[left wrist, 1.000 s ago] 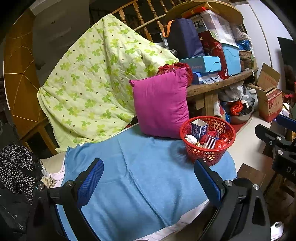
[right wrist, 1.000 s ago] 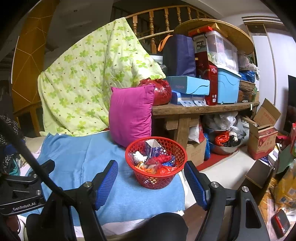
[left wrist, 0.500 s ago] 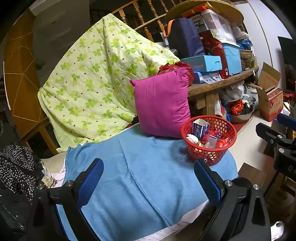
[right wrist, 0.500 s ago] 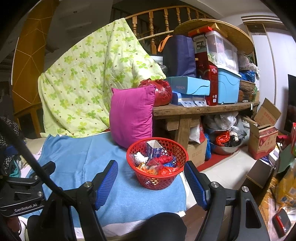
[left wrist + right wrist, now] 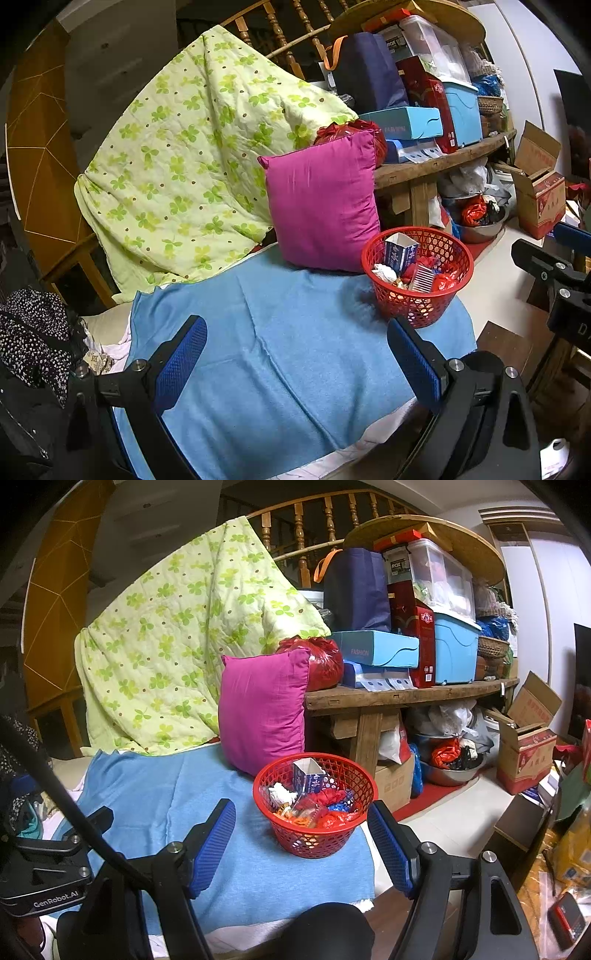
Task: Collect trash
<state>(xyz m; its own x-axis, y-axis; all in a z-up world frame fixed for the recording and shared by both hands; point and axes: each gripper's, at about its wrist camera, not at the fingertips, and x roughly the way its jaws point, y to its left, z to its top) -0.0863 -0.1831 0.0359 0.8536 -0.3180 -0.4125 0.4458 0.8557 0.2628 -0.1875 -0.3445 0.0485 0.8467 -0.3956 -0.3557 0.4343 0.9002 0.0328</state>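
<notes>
A red mesh basket (image 5: 454, 295) (image 5: 314, 840) stands on the blue cloth (image 5: 295, 354) (image 5: 155, 797) near its right edge. It holds a small blue-and-white carton (image 5: 308, 777), crumpled white paper (image 5: 280, 794) and red and orange wrappers (image 5: 328, 814). My left gripper (image 5: 295, 354) is open and empty, low over the cloth, left of and nearer than the basket. My right gripper (image 5: 301, 843) is open and empty, with the basket just beyond and between its fingertips.
A magenta pillow (image 5: 325, 199) (image 5: 264, 709) leans behind the basket against a green patterned quilt (image 5: 192, 155). A wooden bench (image 5: 406, 694) piled with boxes stands to the right, with bags, a metal bowl (image 5: 452, 771) and cardboard boxes (image 5: 528, 738) on the floor.
Both views have shifted slightly; the basket sits a touch further right in each frame. Both grippers stay open and empty.
</notes>
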